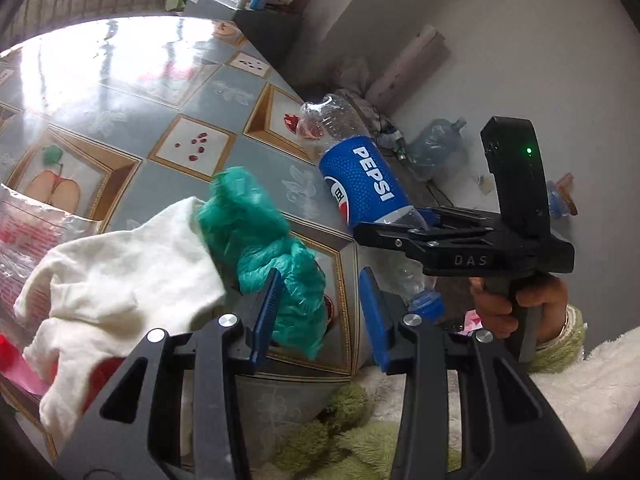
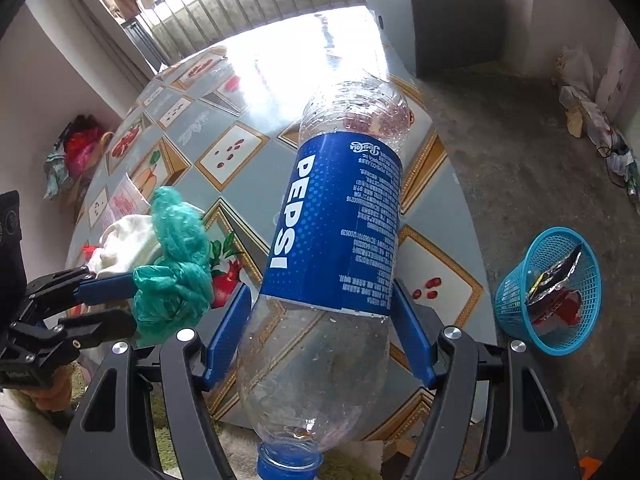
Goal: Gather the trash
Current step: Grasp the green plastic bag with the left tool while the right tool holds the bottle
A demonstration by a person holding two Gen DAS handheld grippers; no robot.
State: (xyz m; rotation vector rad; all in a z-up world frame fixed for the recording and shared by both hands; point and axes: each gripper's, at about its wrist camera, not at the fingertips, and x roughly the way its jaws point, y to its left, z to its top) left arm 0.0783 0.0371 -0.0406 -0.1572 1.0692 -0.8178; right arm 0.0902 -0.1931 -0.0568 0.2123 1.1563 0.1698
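- Step rn, imo: both pieces of trash are picked up off the table and are mid-carry, next stop prob the blue basket on the floor, lower right of the right wrist view. It's already got wrappers in it.
- Right gripper: fingers clamped on the empty soda bottle, pads pressing its clear lower body on both sides.
- Bottle's long axis runs bottom-center to upper-center of that frame, leaning a bit right. Blue cap pts down toward the camera, base pts up and away.
- Left gripper: fingers partly apart. The green plastic bag hangs against the left pad, nothing touching the right one in the left wrist view. Can't tell if it's really pinched or just snagged.
- Bag sits centre-left of both views, over the near table edge, beside a white cloth.
- Next move needs: swing the bottle right and down over the basket, cap-first prob works, then let go. The bag grip looks sketchy, might drop early.
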